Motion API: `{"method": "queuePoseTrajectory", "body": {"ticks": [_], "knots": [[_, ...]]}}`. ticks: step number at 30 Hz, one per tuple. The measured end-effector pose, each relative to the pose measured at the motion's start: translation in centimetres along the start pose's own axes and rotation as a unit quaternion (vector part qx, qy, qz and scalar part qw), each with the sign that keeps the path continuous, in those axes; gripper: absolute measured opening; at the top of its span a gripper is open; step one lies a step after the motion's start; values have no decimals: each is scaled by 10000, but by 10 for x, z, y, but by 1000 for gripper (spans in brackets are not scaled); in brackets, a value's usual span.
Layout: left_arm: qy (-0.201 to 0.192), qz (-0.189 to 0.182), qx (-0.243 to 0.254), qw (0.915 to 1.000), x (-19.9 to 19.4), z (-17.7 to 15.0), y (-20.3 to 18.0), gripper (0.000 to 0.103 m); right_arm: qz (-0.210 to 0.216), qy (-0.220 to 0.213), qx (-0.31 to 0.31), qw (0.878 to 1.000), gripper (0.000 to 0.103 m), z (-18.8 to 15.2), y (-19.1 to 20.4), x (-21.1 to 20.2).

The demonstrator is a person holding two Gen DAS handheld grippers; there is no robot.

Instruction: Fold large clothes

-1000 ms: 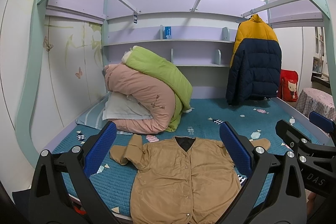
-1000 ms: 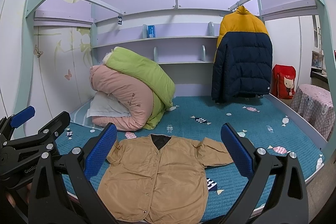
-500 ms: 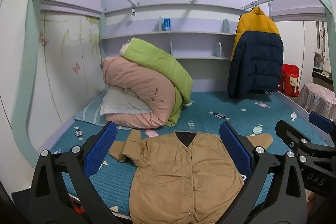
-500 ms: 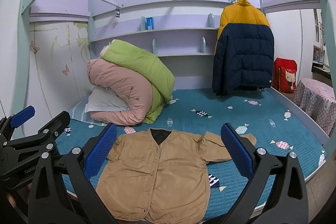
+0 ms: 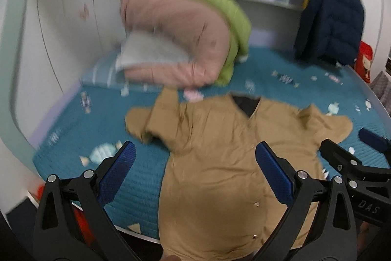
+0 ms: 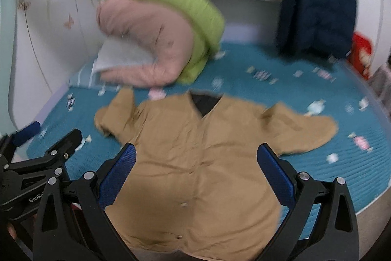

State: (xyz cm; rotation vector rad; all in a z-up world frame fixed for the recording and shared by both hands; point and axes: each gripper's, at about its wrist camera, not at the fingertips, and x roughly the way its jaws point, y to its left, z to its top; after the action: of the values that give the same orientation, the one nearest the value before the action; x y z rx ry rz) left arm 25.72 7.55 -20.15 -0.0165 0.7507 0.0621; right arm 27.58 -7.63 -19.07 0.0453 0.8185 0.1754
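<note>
Both pairs of blue-padded fingers are seen spread wide with nothing gripped, the left gripper and the right gripper being held above the near edge of the bed. A tan button-front jacket is laid flat, front up, on the teal bedspread, sleeves spread out to either side. Pink and green rolled quilts are piled behind it, and a navy-and-yellow puffer jacket is hung at the back right.

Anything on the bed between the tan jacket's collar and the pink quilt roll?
Right wrist view: only teal bedspread with printed motifs between the tan button-front jacket and the pink quilt roll; blur hides finer detail.
</note>
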Motion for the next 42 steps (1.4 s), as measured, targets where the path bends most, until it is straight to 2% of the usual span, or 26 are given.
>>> {"method": "queuePoseTrajectory", "body": {"ticks": [3, 4, 6, 12, 14, 17, 20, 21, 22, 23, 25, 26, 28, 29, 30, 32, 33, 34, 36, 37, 38, 40, 42], "knots": [[383, -329, -335, 9982, 50, -6, 34, 98, 139, 399, -123, 9990, 96, 1, 17, 55], [504, -543, -589, 9955, 71, -7, 53, 98, 179, 519, -153, 9984, 96, 0, 21, 72], [746, -655, -1033, 9897, 106, -8, 87, 98, 212, 663, -204, 9974, 96, -1, 30, 105], [867, -183, -1667, 9820, 196, -2, 180, 98, 57, 575, -514, 9970, 96, 9, 56, 186], [903, -163, -1680, 9815, 227, 3, 201, 98, -65, 602, -679, 9959, 96, 15, 65, 213], [1207, 129, -1727, 9775, 276, 7, 228, 98, -65, 614, -729, 9954, 95, 24, 73, 242], [1439, 162, -1827, 9725, 312, 5, 243, 98, 77, 529, -663, 9964, 95, 29, 78, 257], [1525, 215, -1889, 9699, 326, 5, 246, 98, 167, 537, -648, 9963, 91, 30, 78, 261], [1607, 259, -1915, 9679, 338, 4, 248, 98, 219, 571, -648, 9960, 79, 30, 80, 265], [1722, 307, -1916, 9658, 350, 3, 249, 98, 275, 648, -642, 9954, 73, 30, 81, 270], [1899, 390, -1977, 9609, 364, 0, 249, 98, 372, 729, -625, 9947, 70, 29, 84, 277], [1894, 379, -2039, 9598, 368, 0, 248, 98, 391, 734, -636, 9945, 68, 29, 85, 279], [1772, 438, -1938, 9639, 373, 2, 243, 97, 482, 772, -632, 9938, 64, 28, 86, 282], [1751, 403, -1807, 9670, 376, 4, 239, 93, 528, 789, -617, 9936, 61, 27, 88, 284], [1845, 492, -1701, 9667, 379, 5, 237, 68, 606, 844, -611, 9927, 60, 27, 89, 287], [1919, 633, -1726, 9640, 377, 10, 240, 51, 751, 949, -579, 9910, 53, 26, 93, 291], [1912, 420, -1806, 9639, 374, 14, 243, 26, 842, 1021, -565, 9896, 51, 26, 95, 293], [1883, 264, -1858, 9640, 370, 17, 247, 14, 911, 1056, -539, 9888, 48, 27, 97, 295], [1691, 112, -1924, 9666, 356, 27, 254, 12, 1149, 1108, -471, 9861, 44, 28, 104, 298], [1494, 103, -1935, 9696, 341, 33, 259, 11, 1233, 1131, -444, 9849, 38, 29, 106, 299], [1269, 7, -1989, 9718, 323, 40, 264, 11, 1384, 1170, -409, 9826, 28, 30, 110, 301], [828, -174, -2113, 9738, 288, 52, 269, 11, 1586, 1271, -330, 9786, 18, 30, 119, 308], [515, -267, -2189, 9740, 259, 60, 275, 11, 1665, 1384, -282, 9759, 13, 28, 126, 316]]}}
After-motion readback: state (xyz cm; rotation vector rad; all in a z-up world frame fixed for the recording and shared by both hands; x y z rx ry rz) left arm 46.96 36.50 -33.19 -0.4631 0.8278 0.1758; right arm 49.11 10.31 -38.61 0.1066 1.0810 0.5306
